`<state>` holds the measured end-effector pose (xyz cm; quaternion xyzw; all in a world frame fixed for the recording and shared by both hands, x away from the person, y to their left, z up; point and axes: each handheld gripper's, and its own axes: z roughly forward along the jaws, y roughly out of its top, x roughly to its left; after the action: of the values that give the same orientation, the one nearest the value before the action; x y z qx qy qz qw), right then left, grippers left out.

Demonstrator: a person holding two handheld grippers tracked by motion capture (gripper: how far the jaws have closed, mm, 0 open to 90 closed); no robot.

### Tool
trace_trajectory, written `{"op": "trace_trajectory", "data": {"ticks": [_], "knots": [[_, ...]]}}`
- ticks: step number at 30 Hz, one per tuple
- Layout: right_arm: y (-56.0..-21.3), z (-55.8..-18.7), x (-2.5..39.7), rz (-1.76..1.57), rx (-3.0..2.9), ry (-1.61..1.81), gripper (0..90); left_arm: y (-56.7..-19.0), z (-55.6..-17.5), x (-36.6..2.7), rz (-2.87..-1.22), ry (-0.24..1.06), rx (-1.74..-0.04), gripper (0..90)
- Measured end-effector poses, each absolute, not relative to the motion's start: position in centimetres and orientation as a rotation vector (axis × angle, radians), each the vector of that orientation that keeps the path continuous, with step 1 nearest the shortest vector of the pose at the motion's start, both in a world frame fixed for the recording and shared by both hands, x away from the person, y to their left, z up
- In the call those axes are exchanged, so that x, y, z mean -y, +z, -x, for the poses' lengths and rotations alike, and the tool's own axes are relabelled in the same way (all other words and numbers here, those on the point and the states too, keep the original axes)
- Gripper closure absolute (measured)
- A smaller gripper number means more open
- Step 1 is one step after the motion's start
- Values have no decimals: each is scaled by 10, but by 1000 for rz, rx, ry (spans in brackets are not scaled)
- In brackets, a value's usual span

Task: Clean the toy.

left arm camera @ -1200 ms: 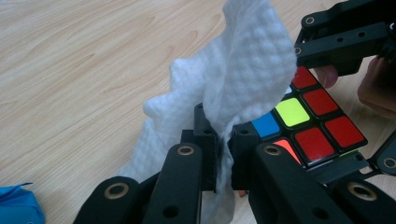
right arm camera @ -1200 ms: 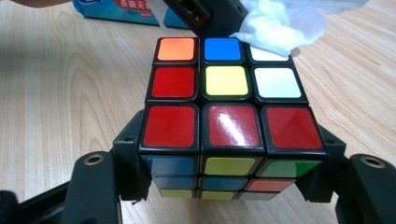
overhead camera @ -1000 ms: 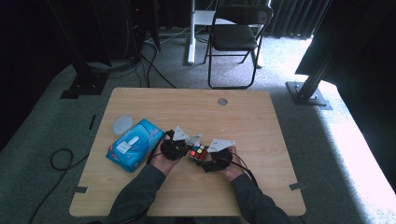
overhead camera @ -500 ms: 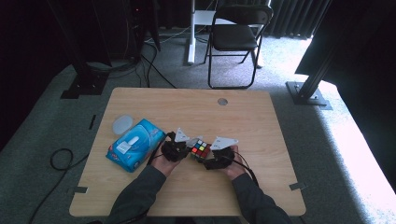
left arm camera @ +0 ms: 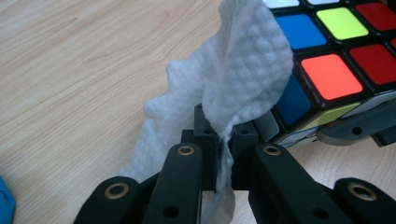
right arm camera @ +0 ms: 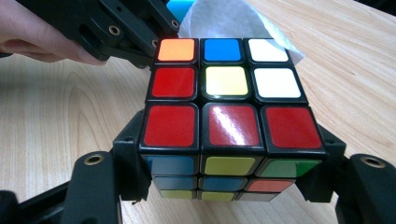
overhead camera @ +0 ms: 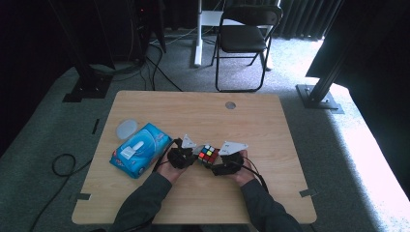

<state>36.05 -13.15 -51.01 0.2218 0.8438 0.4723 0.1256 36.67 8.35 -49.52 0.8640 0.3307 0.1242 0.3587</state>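
A scrambled colour cube [overhead camera: 208,154] [right arm camera: 224,93] is held a little above the wooden table [overhead camera: 203,121] near its front middle. My right gripper [overhead camera: 221,163] [right arm camera: 229,156] is shut on the cube, one jaw on each side. My left gripper [overhead camera: 186,155] [left arm camera: 223,140] is shut on a white crumpled wipe [left arm camera: 243,60] [right arm camera: 219,18]. The wipe presses against the cube's [left arm camera: 331,74] left face. In the right gripper view, the left gripper [right arm camera: 121,28] and the hand [right arm camera: 37,37] holding it show behind the cube.
A blue tissue pack [overhead camera: 140,149] lies left of the hands, with a round translucent lid [overhead camera: 127,129] behind it. The table has a cable hole [overhead camera: 230,105] at its far middle. A folding chair [overhead camera: 246,38] stands beyond the table.
Both hands and the cube have shifted slightly away from the front edge. The grips look unchanged.
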Motion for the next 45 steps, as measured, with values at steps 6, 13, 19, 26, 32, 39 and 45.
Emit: {"op": "trace_trajectory", "data": {"ticks": [6,13,19,26,32,39,45], "knots": [[-513,-361,131,-632,-2478,1344,338,-490,-365,-87,-2214,318,-826,850],[-518,-362,130,-628,-2498,1330,338,-482,-363,-91,-2171,310,-801,851],[-523,-363,127,-622,-2519,1298,338,-472,-360,-94,-2136,293,-775,851],[-521,-365,132,-670,-2480,1290,338,-470,-357,-93,-2142,279,-758,851],[-519,-366,136,-695,-2460,1301,338,-475,-358,-95,-2141,262,-772,851],[-518,-365,135,-684,-2461,1310,338,-480,-361,-97,-2142,250,-790,851],[-514,-364,136,-680,-2441,1337,338,-491,-363,-96,-2172,224,-808,851]]}}
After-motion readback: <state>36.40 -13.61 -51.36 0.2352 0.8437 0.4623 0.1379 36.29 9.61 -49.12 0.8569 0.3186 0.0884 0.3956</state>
